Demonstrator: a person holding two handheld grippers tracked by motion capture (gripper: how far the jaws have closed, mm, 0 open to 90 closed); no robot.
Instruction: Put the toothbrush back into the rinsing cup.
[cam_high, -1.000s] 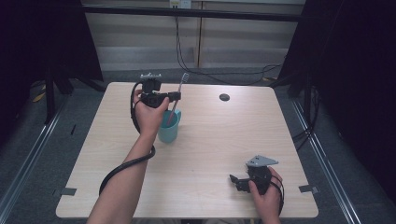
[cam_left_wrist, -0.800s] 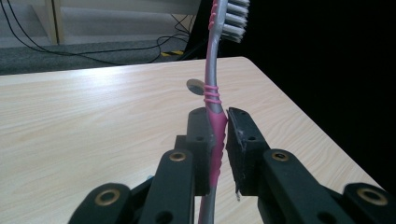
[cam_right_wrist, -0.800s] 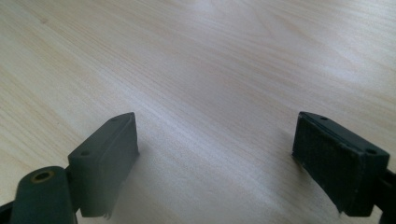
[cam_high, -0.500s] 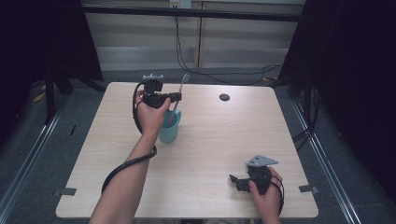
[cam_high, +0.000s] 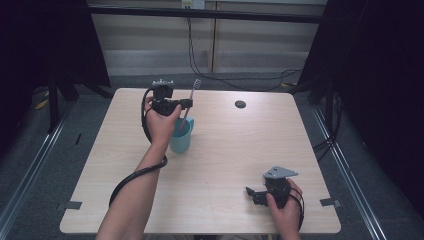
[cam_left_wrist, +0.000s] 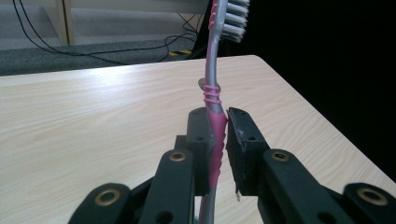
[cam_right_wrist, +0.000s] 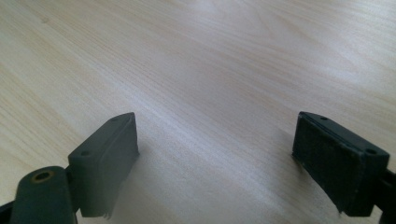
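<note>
We are clamping the toothbrush (cam_left_wrist: 214, 116) by its pink handle between the pads of our left gripper (cam_left_wrist: 219, 140), bristles up and the stem tilting a little. Right below that gripper the teal cup (cam_high: 181, 137) is standing on the table (cam_high: 240, 150), and the toothbrush's lower end is dipping into its mouth; we cannot tell whether it is touching the bottom. Compared with a second ago, the brush is sitting about where it was, over the cup. Well apart, near the table's front edge, our right gripper (cam_right_wrist: 215, 158) is resting with its jaws spread wide on bare wood.
</note>
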